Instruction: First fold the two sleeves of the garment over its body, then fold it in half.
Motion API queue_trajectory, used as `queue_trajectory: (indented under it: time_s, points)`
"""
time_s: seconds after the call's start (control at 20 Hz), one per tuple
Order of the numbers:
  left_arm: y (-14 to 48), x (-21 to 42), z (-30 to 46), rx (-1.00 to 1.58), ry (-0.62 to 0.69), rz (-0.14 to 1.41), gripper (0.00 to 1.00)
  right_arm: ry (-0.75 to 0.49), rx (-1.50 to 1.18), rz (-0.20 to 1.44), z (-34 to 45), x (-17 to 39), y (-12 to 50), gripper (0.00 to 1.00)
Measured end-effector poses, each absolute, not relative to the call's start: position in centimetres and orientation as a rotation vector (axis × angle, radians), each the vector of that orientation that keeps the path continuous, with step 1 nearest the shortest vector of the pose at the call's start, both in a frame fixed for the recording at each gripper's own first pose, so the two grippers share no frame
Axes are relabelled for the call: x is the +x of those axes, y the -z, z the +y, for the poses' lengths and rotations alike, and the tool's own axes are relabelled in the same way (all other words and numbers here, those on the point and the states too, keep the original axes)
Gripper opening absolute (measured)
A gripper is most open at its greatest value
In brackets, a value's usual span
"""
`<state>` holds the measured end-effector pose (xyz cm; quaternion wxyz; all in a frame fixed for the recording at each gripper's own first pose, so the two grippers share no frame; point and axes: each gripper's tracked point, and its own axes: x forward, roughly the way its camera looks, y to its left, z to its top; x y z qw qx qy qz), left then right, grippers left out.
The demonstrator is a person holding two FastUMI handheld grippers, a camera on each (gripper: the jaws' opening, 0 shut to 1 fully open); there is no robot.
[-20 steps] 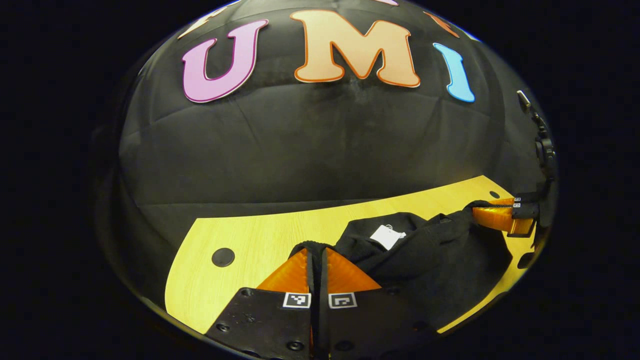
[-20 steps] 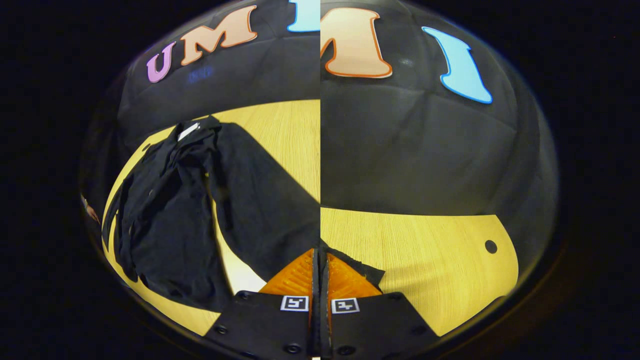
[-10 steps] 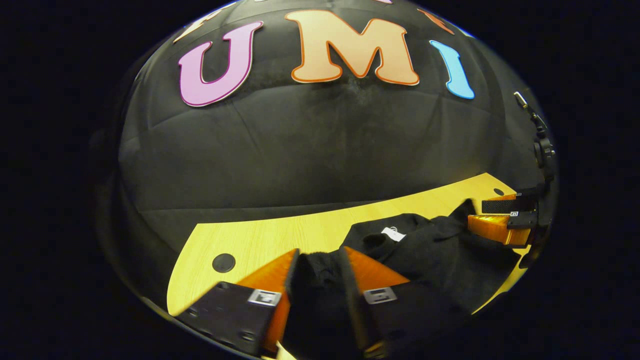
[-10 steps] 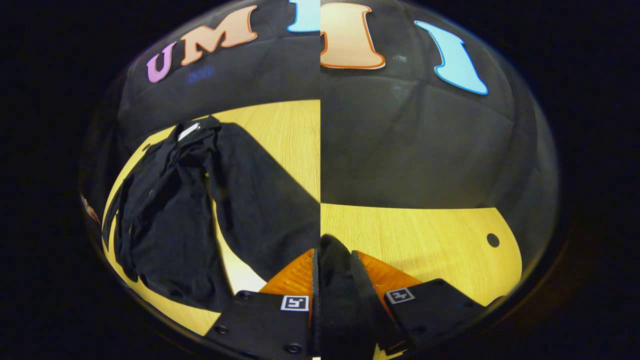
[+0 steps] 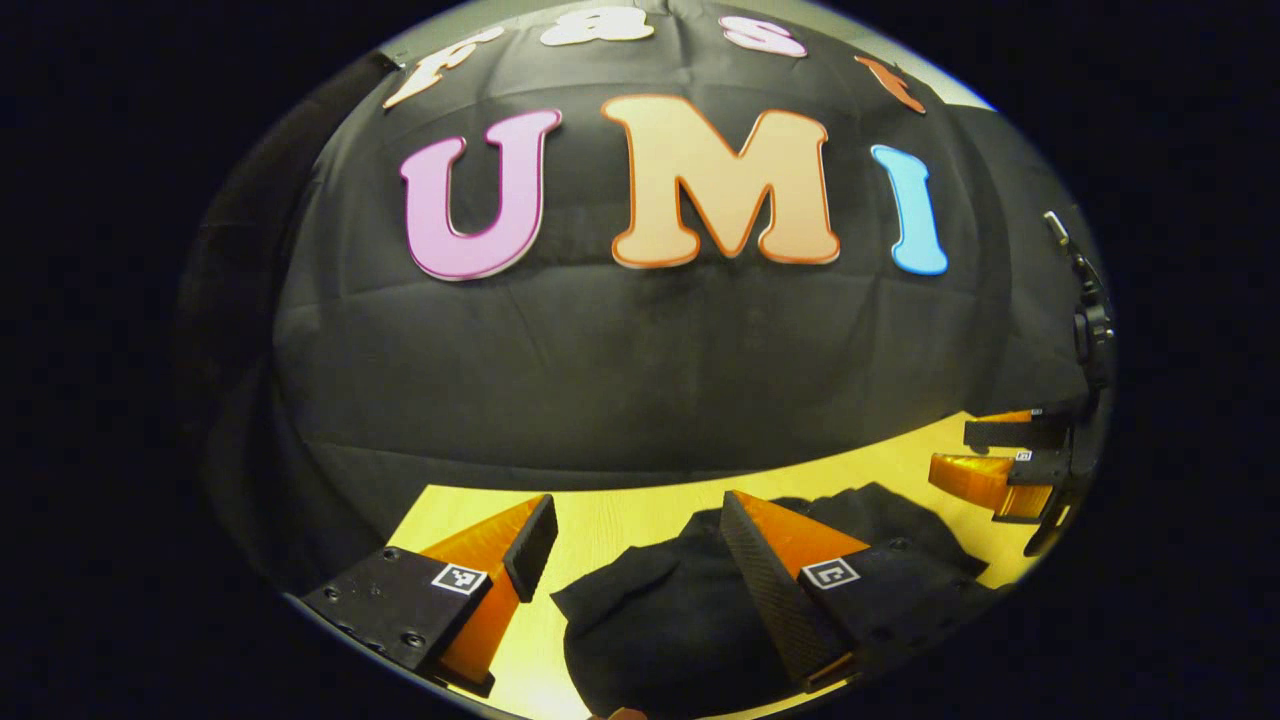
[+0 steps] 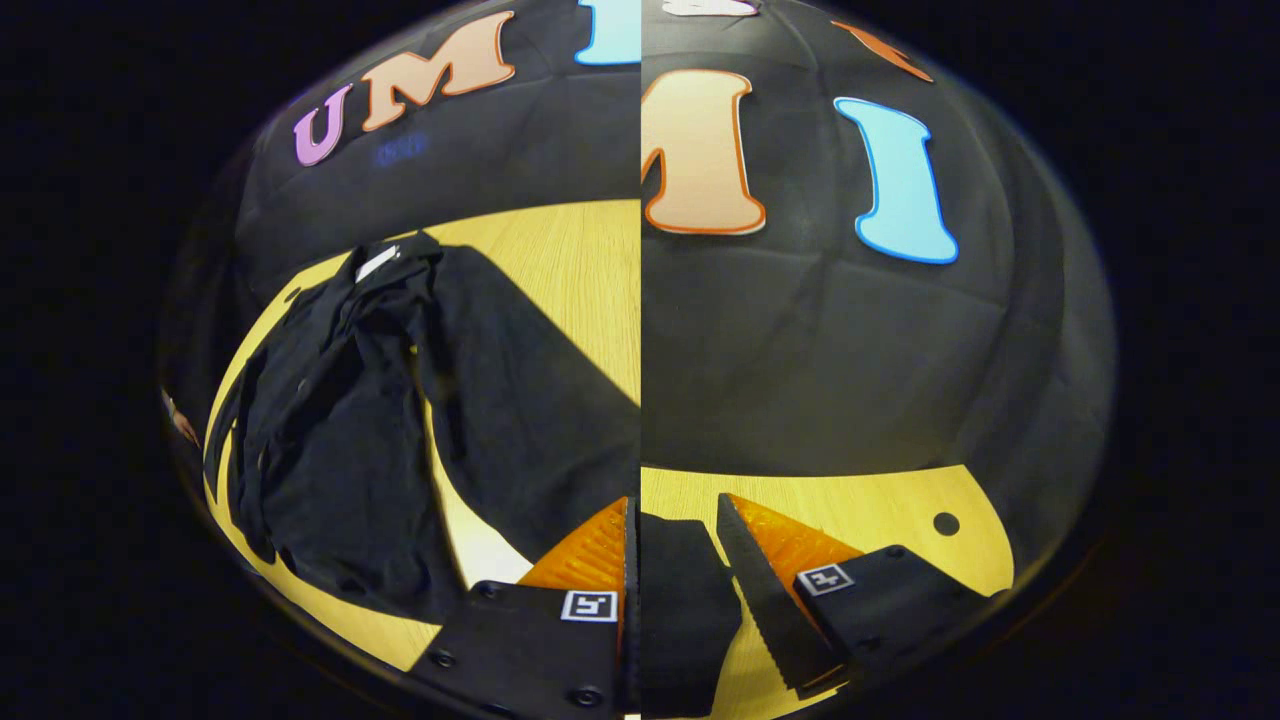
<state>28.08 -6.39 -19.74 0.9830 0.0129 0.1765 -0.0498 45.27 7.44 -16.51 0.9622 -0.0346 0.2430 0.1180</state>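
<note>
I see my left gripper point(image 5: 630, 545) with fingers spread above the black garment point(image 5: 680, 620) on the tabletop point(image 5: 640, 515); my right gripper point(image 6: 680, 545) is spread too.

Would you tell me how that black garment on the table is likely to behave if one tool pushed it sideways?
The black garment lies in soft humps and creases, so it is probably floppy and would bunch rather than slide whole. It looks thin, so likely light. The wooden table looks smooth, so some slipping is possible.
</note>
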Motion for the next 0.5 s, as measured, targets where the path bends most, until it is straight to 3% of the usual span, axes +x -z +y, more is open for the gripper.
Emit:
queue_trajectory:
  time_s: [0.5]
  points:
    - [10.8,17.7,-6.6,0.039,0.042,0.203,1.00,-0.285,-0.011,0.247,5.7,32.2,6.0,0.50]
